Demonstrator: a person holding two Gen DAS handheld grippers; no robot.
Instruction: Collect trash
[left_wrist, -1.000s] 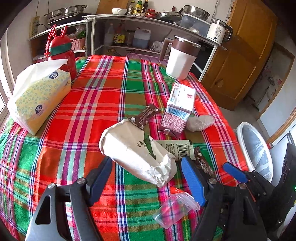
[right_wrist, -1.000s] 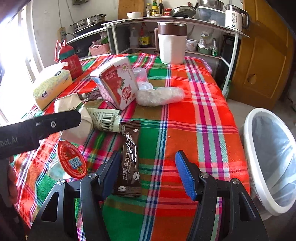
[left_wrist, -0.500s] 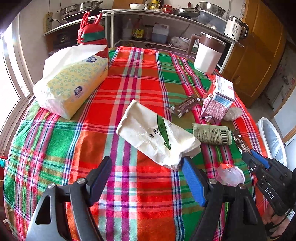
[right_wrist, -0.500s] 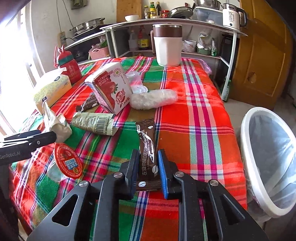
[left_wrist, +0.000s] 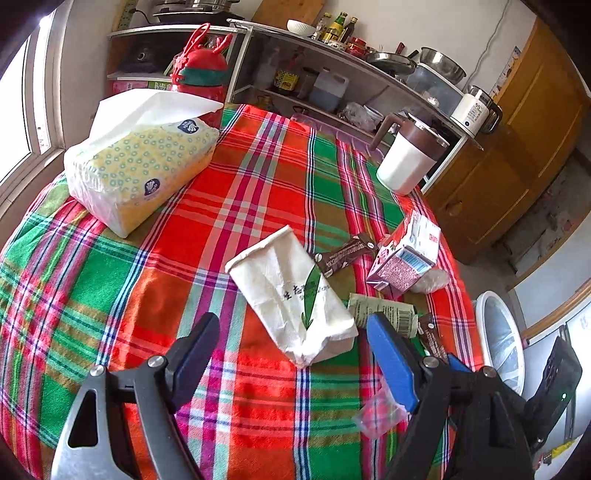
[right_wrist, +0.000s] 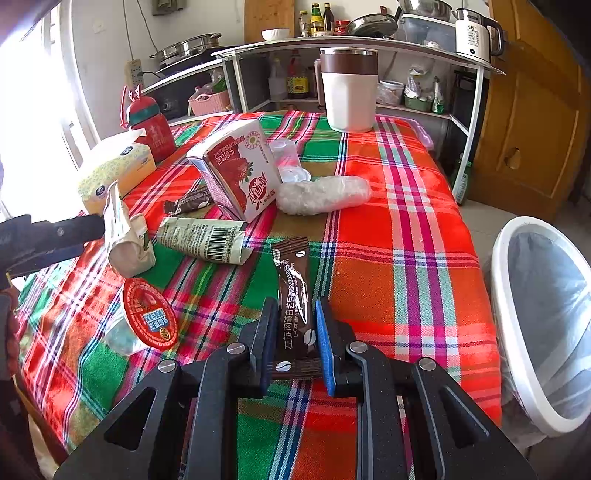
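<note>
- Right gripper (right_wrist: 295, 332), lower centre of the right wrist view: jaws pressed onto the lower end of a brown coffee sachet (right_wrist: 293, 288), pinched across its narrow width so the flat packet cannot slide out; its free end lies toward the frame centre on the plaid tablecloth (right_wrist: 406, 229).
- Left gripper (left_wrist: 293, 354), bottom of the left wrist view: jaws spread and widening, nothing between the pads; the white paper bag (left_wrist: 295, 291) lies just beyond the tips, judged the next pickup.
- White-rimmed bin (right_wrist: 535, 321), right edge of the frame: it stands beside the table edge, within easy reach for dropping.
- Remaining trash clusters centre-left in the right wrist view: strawberry milk carton (right_wrist: 236, 170), green wrapper (right_wrist: 203, 240), red-lidded cup (right_wrist: 147, 317), crumpled plastic (right_wrist: 325, 194), second sachet (right_wrist: 188, 201).
- Tissue pack (left_wrist: 144, 166) and white mug (left_wrist: 406, 158) sit apart, probably not trash.
</note>
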